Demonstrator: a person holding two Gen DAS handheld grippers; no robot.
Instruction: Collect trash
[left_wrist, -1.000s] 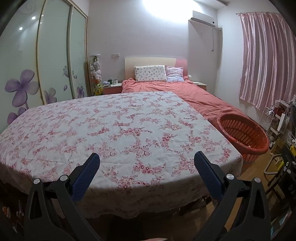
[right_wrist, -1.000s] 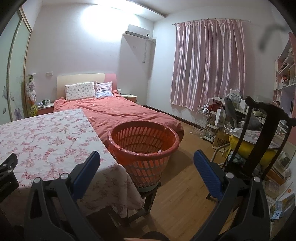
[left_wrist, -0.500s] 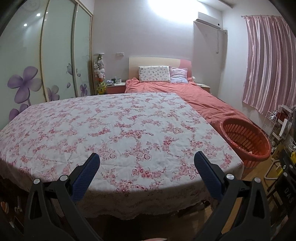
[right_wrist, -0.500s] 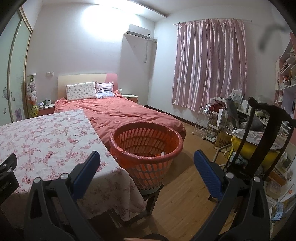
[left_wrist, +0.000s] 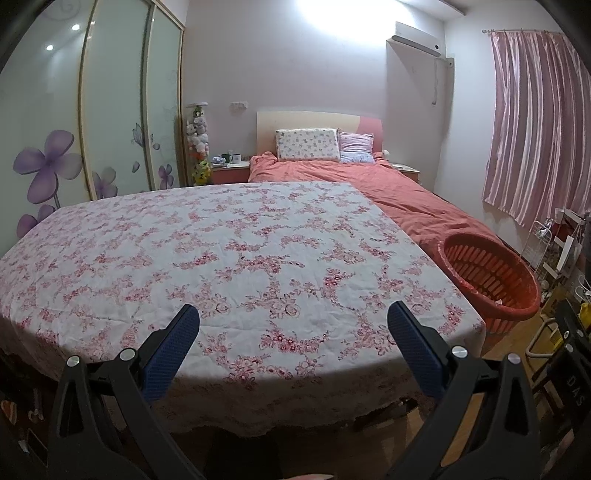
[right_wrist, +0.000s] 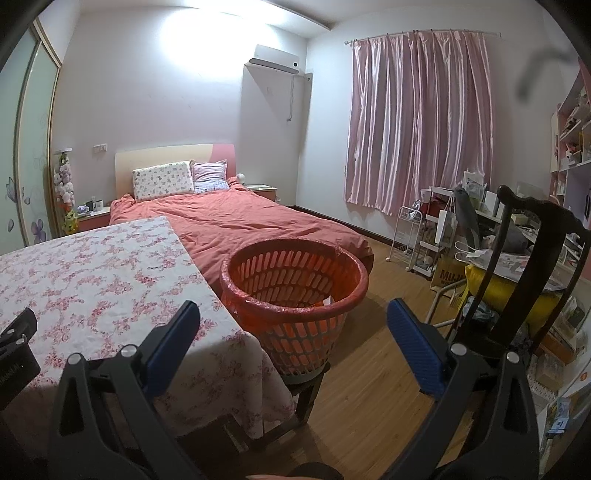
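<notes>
An orange slatted basket (right_wrist: 295, 291) lined with a red bag stands on a low stool right of the table; it also shows in the left wrist view (left_wrist: 491, 280). A few scraps lie at its bottom. My left gripper (left_wrist: 293, 332) is open and empty over the near edge of the floral-cloth table (left_wrist: 221, 258). My right gripper (right_wrist: 293, 332) is open and empty, held in front of the basket. No loose trash shows on the table.
A bed with a salmon cover (right_wrist: 251, 221) lies behind the table. A dark wooden chair (right_wrist: 517, 277) with a yellow cushion and cluttered racks (right_wrist: 436, 236) stand at the right. A wardrobe with purple flowers (left_wrist: 74, 147) lines the left wall. Wooden floor (right_wrist: 369, 387) lies beside the basket.
Both grippers have drawn back a little from the table and basket and tilted slightly. Both stay open and empty.
</notes>
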